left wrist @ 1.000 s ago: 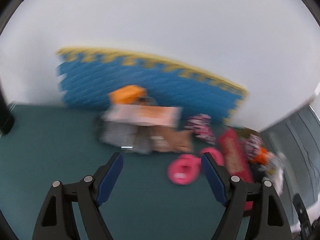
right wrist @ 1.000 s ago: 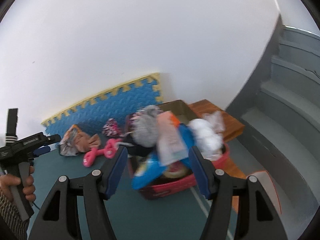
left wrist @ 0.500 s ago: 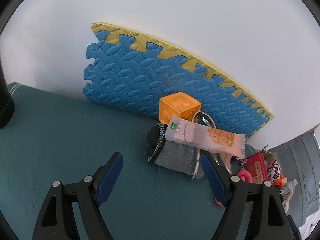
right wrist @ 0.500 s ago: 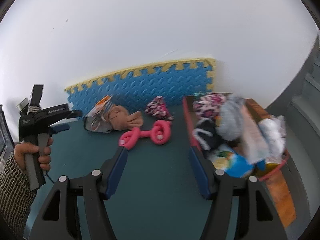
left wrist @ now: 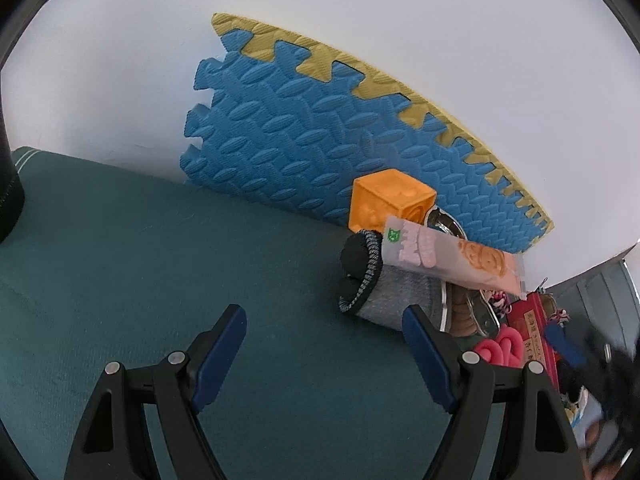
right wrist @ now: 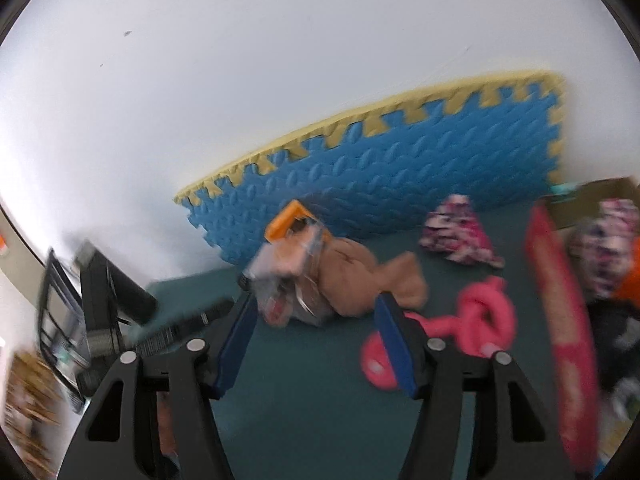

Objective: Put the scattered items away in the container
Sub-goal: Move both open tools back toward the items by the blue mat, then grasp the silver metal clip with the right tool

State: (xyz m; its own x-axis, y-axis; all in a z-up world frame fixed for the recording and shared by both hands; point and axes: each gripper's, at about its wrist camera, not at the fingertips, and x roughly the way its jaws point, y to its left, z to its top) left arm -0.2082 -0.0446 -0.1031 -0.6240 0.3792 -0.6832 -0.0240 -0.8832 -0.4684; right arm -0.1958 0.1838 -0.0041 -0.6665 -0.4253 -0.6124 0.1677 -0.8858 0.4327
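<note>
Both tools gape empty, left tool [left wrist: 324, 326] and right tool [right wrist: 316, 312] whose jaws have just been closing, aimed for a grab at the pile: sock [left wrist: 384, 288], cube [left wrist: 390, 200], packet [left wrist: 452, 258], mid-frame; box [right wrist: 560, 312] far right.

Black tongs [left wrist: 323, 334]; blue pads [left wrist: 424, 354]; silver screws

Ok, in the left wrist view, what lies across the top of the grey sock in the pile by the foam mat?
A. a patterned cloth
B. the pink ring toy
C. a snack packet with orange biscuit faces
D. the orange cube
C: the snack packet lies across the grey sock; the orange cube stands behind them against the foam mat, and the pink ring toy lies off to the right.
</note>
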